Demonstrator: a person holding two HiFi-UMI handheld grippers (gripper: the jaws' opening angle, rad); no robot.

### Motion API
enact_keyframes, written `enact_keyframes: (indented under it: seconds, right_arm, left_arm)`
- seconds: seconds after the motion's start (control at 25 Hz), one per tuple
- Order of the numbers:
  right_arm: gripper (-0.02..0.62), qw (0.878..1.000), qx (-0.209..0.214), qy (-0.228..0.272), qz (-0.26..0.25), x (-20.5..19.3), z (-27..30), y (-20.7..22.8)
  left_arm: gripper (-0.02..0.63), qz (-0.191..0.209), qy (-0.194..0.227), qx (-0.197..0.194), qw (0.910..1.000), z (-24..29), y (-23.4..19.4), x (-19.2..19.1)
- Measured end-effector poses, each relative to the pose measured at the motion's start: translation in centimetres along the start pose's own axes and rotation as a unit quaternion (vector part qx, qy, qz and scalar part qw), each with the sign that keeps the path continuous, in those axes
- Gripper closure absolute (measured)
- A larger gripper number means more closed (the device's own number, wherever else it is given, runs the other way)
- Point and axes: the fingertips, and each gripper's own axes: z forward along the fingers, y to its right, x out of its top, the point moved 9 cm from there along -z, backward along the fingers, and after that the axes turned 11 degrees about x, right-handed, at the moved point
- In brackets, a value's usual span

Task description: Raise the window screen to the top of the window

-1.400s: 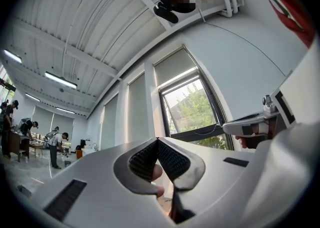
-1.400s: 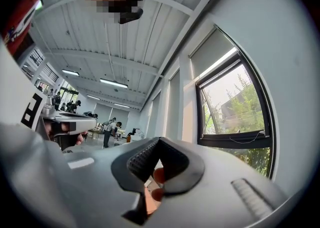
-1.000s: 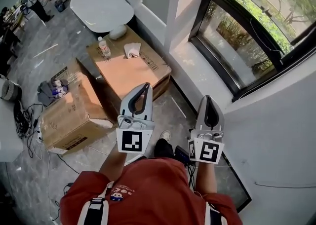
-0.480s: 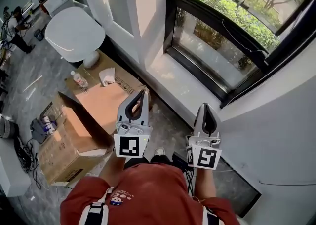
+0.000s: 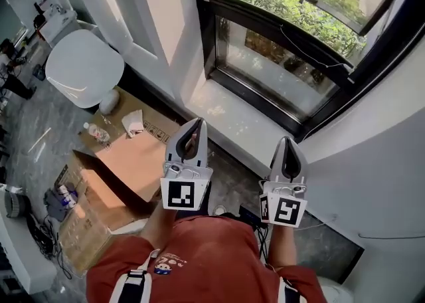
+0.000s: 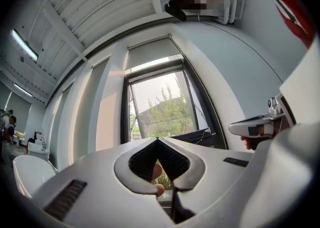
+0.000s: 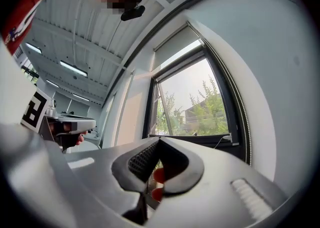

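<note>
1. Window screen [image 6: 150, 54]: grey panel across the top part of the window [image 5: 279, 82]. The glass below it is uncovered, with greenery outside.
2. Left claw [image 5: 197, 122]: clenched, tips together, nothing gripped. It is held out towards the window and is well apart from the screen.
3. Right claw [image 5: 287, 139]: also clenched and empty. It is level with the left one and beside it, not touching.
4. Both claws sit over the floor just short of the sill [image 5: 232, 119].
5. The person holding them wears a red shirt [image 5: 199, 255].
6. Off to the left are cardboard boxes [image 5: 126, 162], with a bottle [image 5: 97, 133] on one.
</note>
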Motion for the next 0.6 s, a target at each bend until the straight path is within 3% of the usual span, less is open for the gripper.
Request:
enact_keyframes:
  seconds: [0.24,0.44,0.6]
  right_arm:
    - [0.586,0.999,-0.045,-0.006,-0.021,-1.4,3.6,1.9]
    - [0.586,0.996,-0.079,-0.016,-0.03,-2.7,8.6,3.4]
    - [0.586,0.993,-0.106,-0.028,-0.034,-3.7,12.7,4.3]
  left_arm:
    - [0.6,-0.016,0.01,-0.043,0.9989,6.6,-0.3,-2.1]
    - [0.6,-0.007,0.018,-0.079,0.9967,13.4,-1.3,-3.6]
    - [0.6,-0.022,0.002,-0.103,0.9944,18.7,-2.4,-5.1]
